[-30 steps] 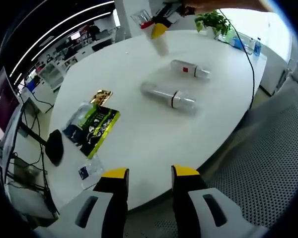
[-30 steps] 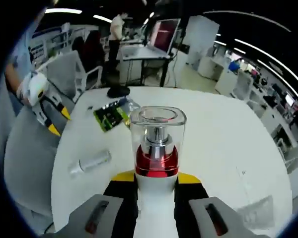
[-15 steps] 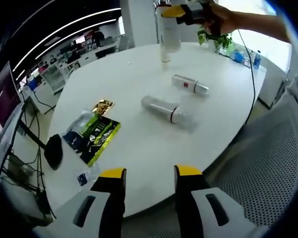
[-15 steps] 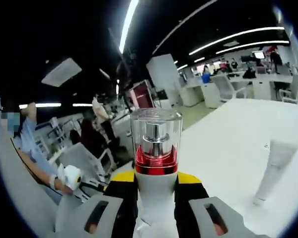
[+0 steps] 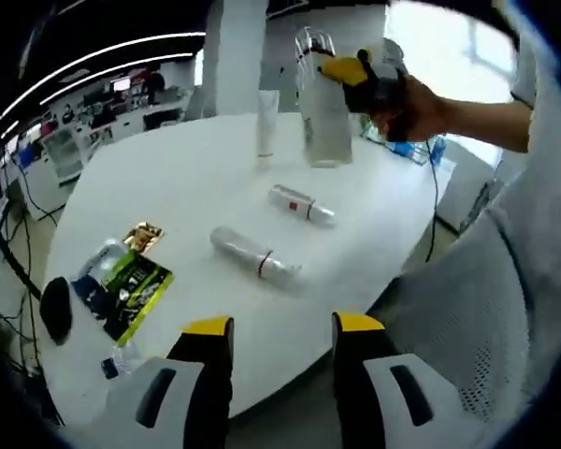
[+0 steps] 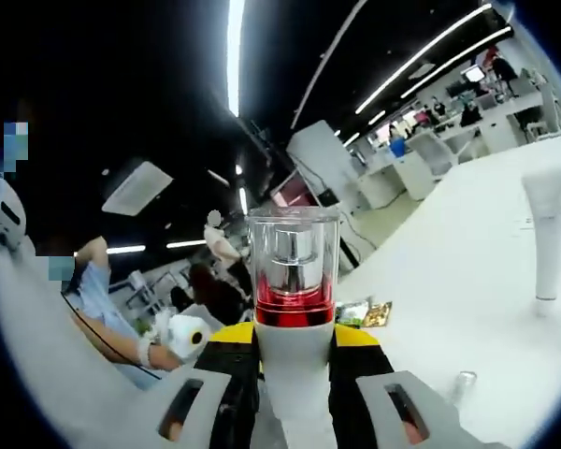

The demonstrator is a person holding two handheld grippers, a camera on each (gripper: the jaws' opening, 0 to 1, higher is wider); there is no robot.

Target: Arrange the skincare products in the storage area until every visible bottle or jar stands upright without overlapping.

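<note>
Two bottles (image 5: 255, 254) lying (apart), tube (image 5: 266, 124) upright, tongs (image 5: 282, 327) parted

L gripper (image 5: 279, 329): jaws apart w/ a clear gap, nothing between them, rising at 6 o'clock of its own view. R gripper (image 6: 294, 339): jaws clamped on the pump bottle (image 6: 293, 309), held upright. In the L view it sits at 1 o'clock, person's hand (image 5: 413, 110) wrapped round it, forearm running off to 3 o'clock.

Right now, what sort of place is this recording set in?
Likely an open-plan office: a large white oval table, long ceiling strip lights, and rows of desks behind.
</note>
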